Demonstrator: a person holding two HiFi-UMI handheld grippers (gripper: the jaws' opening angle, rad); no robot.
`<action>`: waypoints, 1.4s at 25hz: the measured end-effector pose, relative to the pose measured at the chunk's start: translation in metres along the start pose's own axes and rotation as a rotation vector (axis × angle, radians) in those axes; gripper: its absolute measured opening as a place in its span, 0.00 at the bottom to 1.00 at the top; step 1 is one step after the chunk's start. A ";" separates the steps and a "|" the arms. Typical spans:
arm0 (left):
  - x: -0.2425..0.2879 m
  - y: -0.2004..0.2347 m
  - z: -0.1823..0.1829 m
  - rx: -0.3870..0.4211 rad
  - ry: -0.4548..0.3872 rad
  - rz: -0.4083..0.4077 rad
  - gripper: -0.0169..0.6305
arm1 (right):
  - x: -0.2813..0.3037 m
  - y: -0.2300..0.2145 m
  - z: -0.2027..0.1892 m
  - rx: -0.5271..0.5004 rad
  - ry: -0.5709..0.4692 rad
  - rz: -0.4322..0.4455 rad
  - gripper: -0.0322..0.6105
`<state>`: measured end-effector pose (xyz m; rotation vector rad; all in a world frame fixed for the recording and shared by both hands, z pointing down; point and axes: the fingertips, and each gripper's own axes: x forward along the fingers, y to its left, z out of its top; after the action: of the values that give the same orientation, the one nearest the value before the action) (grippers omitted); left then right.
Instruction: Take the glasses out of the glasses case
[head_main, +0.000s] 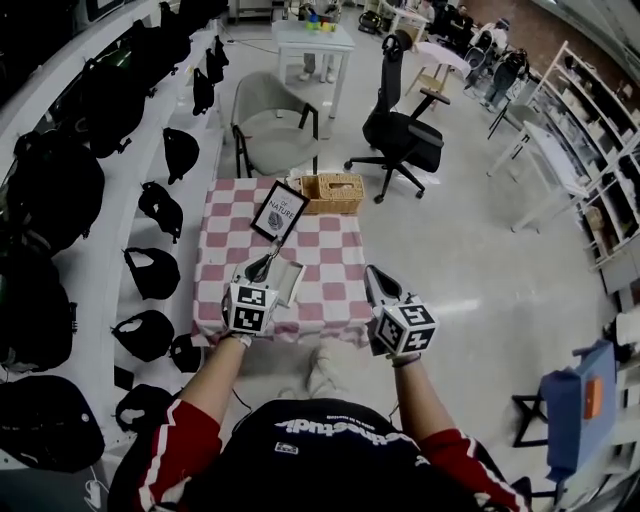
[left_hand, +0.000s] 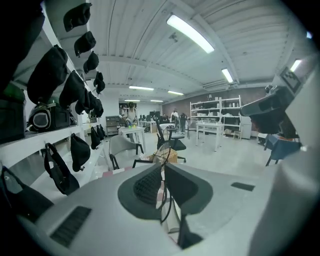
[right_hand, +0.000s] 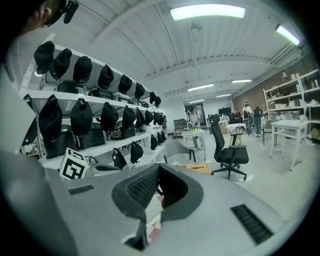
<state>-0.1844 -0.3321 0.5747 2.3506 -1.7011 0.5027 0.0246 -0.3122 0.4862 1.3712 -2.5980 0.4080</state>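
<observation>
Far left: wall shelves (head_main: 95, 250) with dark caps and bags, not part of the task. Left gripper (head_main: 258, 282) sits over the near-left part of the checked table (head_main: 335, 262). Its own view shows the jaws drawn together on a thin dark wire: the frame of the glasses (head_main: 263, 267), which hangs down out of the pinch. Just right of and below them lies the glasses case (head_main: 290, 283), pale and open, near the table's front edge. The glasses touch or overlap its left rim in the head view; cannot tell whether they are fully clear of it. Judgement: extraction is nearly done. The coming move turns on the case lying to the right of and under the held frame, long axis running roughly away from the person, so the clear path is up and to the left. Behind: framed picture (head_main: 278, 211) and wicker basket (head_main: 333, 193), well apart from the work. Right gripper (head_main: 379, 287) hovers at the table's near-right edge, jaws together on nothing, farther from the case than the left.
</observation>
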 end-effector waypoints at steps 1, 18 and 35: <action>-0.005 -0.002 0.006 -0.003 -0.017 -0.002 0.07 | -0.005 0.003 0.002 -0.004 -0.006 -0.003 0.06; -0.087 -0.060 0.085 -0.074 -0.204 0.005 0.07 | -0.063 0.010 0.056 -0.013 -0.110 0.088 0.06; -0.175 -0.113 0.127 -0.096 -0.315 0.101 0.07 | -0.146 0.000 0.077 -0.018 -0.182 0.154 0.06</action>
<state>-0.1069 -0.1871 0.3952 2.3822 -1.9343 0.0622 0.1045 -0.2230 0.3728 1.2610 -2.8592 0.2918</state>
